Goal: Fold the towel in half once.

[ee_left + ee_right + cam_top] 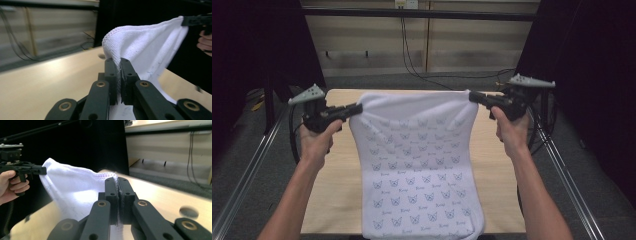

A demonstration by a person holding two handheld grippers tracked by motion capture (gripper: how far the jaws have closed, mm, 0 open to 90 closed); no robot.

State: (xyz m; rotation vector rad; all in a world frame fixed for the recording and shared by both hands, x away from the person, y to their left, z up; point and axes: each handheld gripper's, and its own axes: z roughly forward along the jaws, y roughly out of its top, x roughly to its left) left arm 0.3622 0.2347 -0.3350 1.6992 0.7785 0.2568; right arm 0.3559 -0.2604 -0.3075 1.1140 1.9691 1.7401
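1. Left gripper (357, 108): jaws closed tight on the towel's (417, 160) far-left corner; in the left gripper view (119, 65) the white terry edge is squeezed between the two black jaws with no gap.
2. Right gripper (472, 95): jaws clamped on the far-right corner of the same towel; in the right gripper view (117, 185) the hemmed edge runs up between the closed jaws.
3. Left hand (318, 137) and right hand (510, 129) each wrap a gripper handle; grey three-cornered plates sit on top of both grippers.
4. Towel: white with a repeating small blue butterfly-like print, over the middle of the light wooden table (337, 190).
5. Its far edge is lifted off the table and stretched between the two grippers, sagging slightly in the middle.
6. The rest slopes down toward the person; the near end reaches or overhangs the table's near edge, contact there hard to tell.
7. Long axis runs far-to-near, away from the person; the held short edge runs left-right.
8. In the left gripper view the other gripper (183, 21) shows pinching the opposite corner; the towel (150, 47) spans between.
9. Containers: none seen.
10. Cables (412, 55) hang down the wall behind the table.
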